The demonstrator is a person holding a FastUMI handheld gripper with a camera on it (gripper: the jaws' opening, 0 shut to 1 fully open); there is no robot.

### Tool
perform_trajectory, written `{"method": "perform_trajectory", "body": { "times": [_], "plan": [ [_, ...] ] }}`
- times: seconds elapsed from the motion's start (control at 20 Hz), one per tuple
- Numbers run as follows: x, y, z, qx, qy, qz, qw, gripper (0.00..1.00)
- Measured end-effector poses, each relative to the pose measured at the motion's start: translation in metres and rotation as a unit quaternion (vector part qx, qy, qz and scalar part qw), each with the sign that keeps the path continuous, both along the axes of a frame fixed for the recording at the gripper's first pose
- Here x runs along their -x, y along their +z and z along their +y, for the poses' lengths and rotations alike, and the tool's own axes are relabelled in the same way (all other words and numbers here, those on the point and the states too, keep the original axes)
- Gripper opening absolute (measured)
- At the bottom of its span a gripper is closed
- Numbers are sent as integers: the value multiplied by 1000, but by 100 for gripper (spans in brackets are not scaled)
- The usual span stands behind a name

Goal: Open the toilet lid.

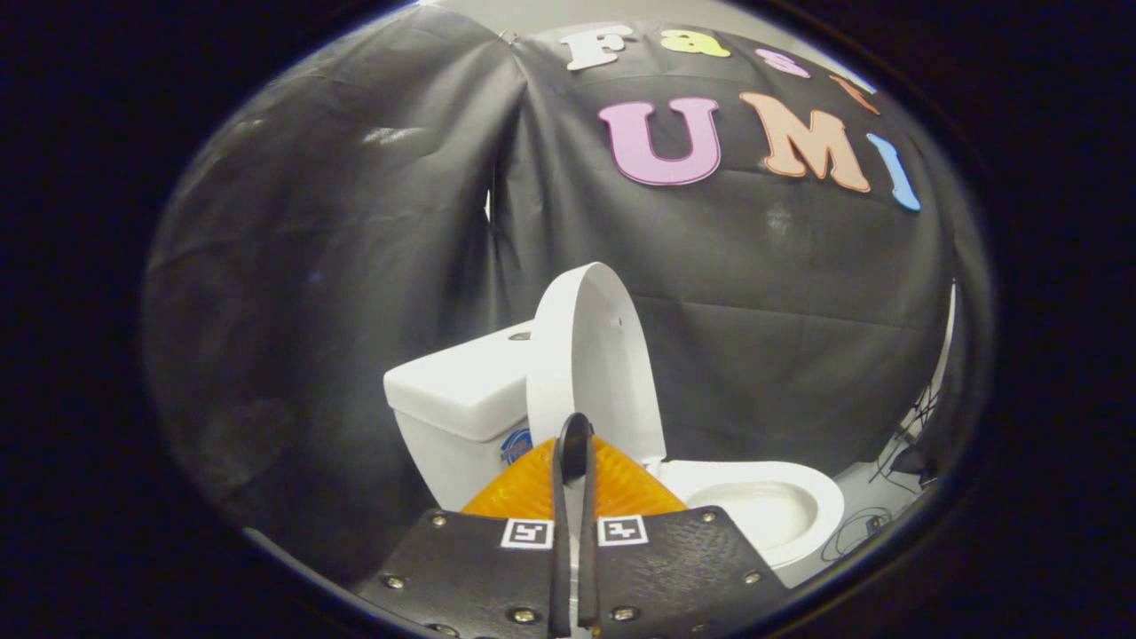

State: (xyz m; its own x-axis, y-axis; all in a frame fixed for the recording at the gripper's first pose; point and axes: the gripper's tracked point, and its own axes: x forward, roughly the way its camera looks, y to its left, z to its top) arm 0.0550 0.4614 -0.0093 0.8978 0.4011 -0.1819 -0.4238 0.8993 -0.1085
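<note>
Jaws pressed together, empty; white toilet lid [590, 364] raised upright just beyond.

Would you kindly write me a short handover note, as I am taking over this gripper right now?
Gripper: jaws closed together with nothing between them, tips just in front of the raised toilet lid; I cannot tell whether they touch it.
Things: the lid stands upright, leaning back towards the tank. The seat is down and the bowl is open to view.
Done: the lid looks fully open.
Left: probably just draw the gripper back and check that the lid stays up.
</note>
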Motion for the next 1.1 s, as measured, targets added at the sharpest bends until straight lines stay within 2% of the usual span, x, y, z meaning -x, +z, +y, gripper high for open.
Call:
{"method": "perform_trajectory", "body": {
  "times": [0.7,0.85,1.1],
  "plan": [
    [-1,-3,1,-14,14,16,1000,12],
    [5,-8,0,-23,30,41,998,17],
    [13,-4,-7,-23,50,53,997,18]
  ]
}}
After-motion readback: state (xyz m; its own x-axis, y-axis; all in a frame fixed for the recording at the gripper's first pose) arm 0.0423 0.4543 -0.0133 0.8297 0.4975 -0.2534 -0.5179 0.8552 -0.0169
